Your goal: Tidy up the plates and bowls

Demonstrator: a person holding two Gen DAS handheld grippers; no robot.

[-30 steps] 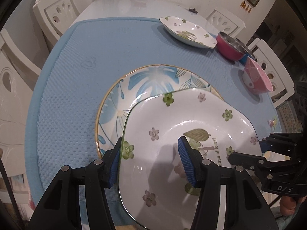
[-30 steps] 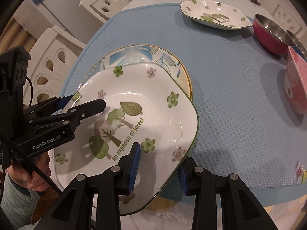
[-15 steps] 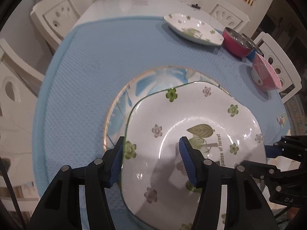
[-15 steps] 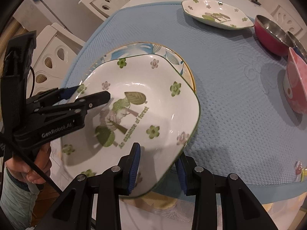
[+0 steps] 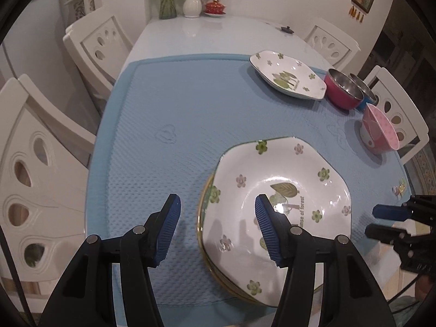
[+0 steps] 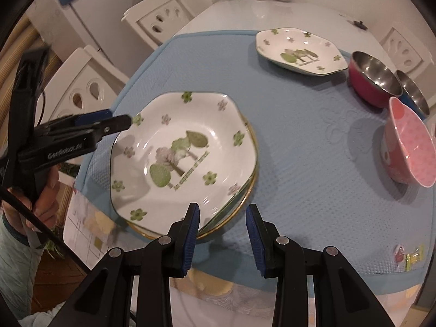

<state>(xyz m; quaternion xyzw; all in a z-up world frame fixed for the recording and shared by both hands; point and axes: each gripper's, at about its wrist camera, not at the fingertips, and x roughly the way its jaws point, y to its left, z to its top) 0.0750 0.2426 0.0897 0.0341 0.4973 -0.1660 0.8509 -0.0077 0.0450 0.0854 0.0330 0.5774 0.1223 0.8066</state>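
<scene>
A white flowered plate [image 5: 283, 190] [image 6: 185, 152] lies on top of a gold-rimmed plate [image 5: 201, 215] [image 6: 245, 199] near the table's front edge. My left gripper [image 5: 218, 229] is open and empty, its right finger over the plate's left part. It shows in the right wrist view [image 6: 120, 122] at the plate's left rim. My right gripper [image 6: 222, 234] is open and empty, just off the plates' near right rim; it shows in the left wrist view [image 5: 381, 220]. A second flowered plate [image 5: 288, 75] [image 6: 299, 50] sits at the back.
A blue mat [image 5: 190, 114] covers the white table [image 5: 218, 35]. At the right stand a red steel bowl [image 6: 373, 81], a blue steel bowl [image 6: 412, 95] and a tilted pink bowl [image 6: 408, 147]. White chairs [image 5: 35, 163] surround the table. Vases [image 5: 192, 2] stand at the far end.
Both grippers opened and let go of the flowered plate. It now rests on the gold-rimmed plate and covers it. Both grippers drew back and rose.
</scene>
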